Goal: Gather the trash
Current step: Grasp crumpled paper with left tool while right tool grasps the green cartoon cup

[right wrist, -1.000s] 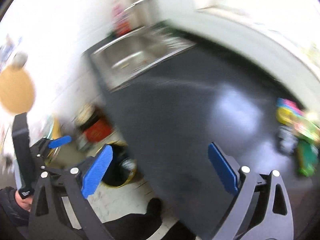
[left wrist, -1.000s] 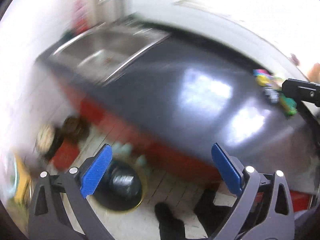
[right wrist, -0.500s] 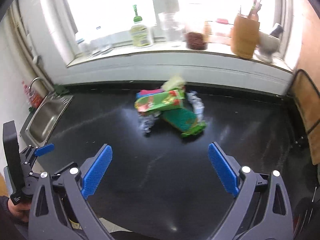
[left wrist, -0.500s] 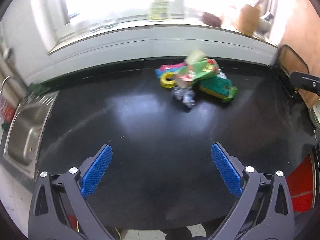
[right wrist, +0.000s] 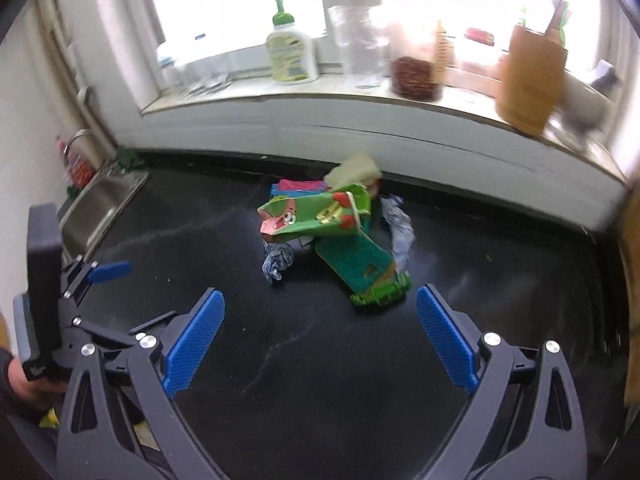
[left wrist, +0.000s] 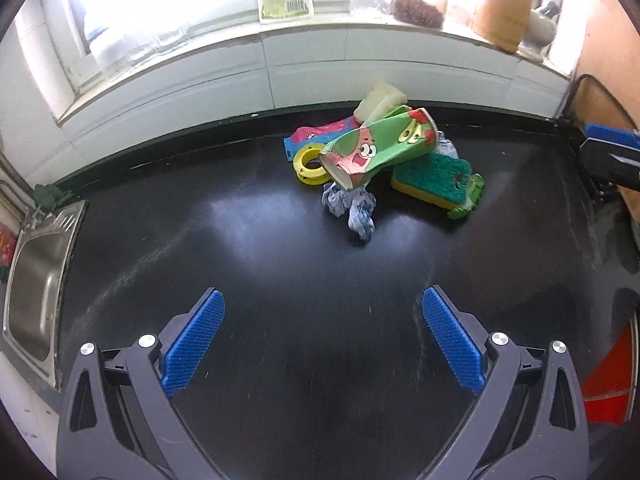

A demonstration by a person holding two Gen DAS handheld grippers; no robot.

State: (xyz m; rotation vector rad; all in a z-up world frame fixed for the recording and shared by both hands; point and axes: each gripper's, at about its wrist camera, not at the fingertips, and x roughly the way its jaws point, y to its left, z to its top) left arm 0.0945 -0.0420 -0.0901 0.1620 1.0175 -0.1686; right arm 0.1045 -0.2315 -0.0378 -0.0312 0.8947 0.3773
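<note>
1. Left tool (left wrist: 322, 334): jaws spread wide, empty, above the black surface (left wrist: 280, 280), near its front edge.
2. Sink (left wrist: 34, 280): steel basin set into the surface at far left.
3. Trash pile, near the back wall, well apart from both tools: yellow ring (left wrist: 308, 164), pink-and-blue wrapper (left wrist: 316, 134), crushed green cartoon cup (left wrist: 380, 148) lying on its side across the pile, crumpled grey paper (left wrist: 352, 206) just in front, green-and-yellow sponge (left wrist: 434, 178) to the right.
4. Right tool (right wrist: 318, 326): jaws spread wide, empty; the sponge lies just ahead.
5. Windowsill: soap bottle (right wrist: 290, 50), jars, wooden holder (right wrist: 530, 80).
</note>
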